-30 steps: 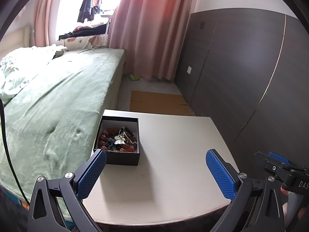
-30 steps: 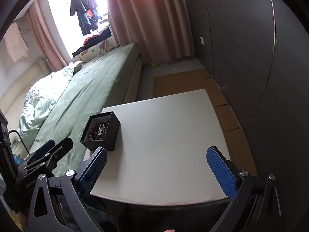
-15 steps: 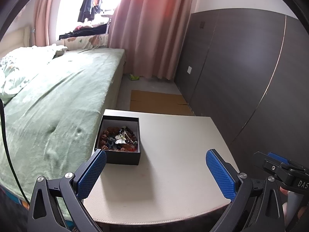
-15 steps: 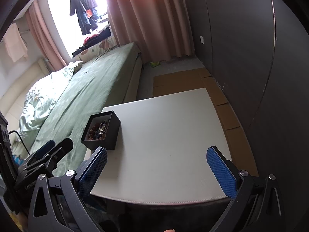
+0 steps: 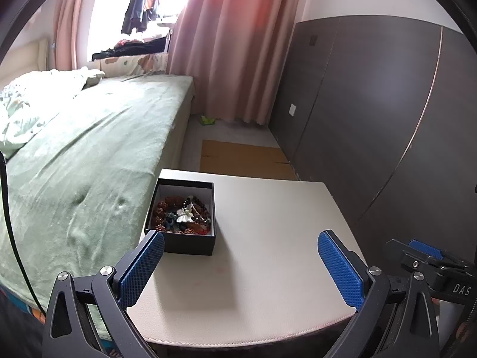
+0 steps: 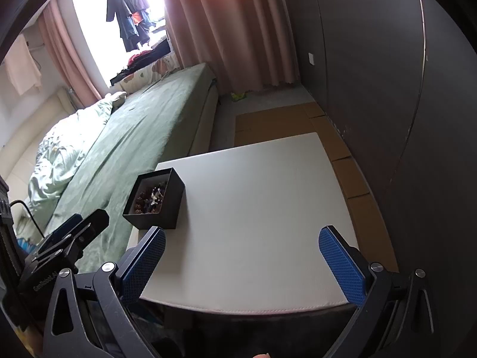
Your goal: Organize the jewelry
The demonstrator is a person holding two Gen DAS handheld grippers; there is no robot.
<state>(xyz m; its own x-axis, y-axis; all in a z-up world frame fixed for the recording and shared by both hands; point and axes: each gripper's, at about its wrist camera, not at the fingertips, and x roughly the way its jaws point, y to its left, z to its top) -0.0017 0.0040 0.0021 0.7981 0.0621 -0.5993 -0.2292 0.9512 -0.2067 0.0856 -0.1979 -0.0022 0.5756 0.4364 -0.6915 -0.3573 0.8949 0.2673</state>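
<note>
Both grippers, left and right, fingers spread wide and empty, should approach the black jewelry box slowly from above.

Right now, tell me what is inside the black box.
The black box holds tangled bead bracelets with a white butterfly piece on top. Whatever lies beneath the pile is hidden.

Matt black cardboard box on a smooth off-white table; bed in plush green cloth.

White table — black jewelry box
</note>
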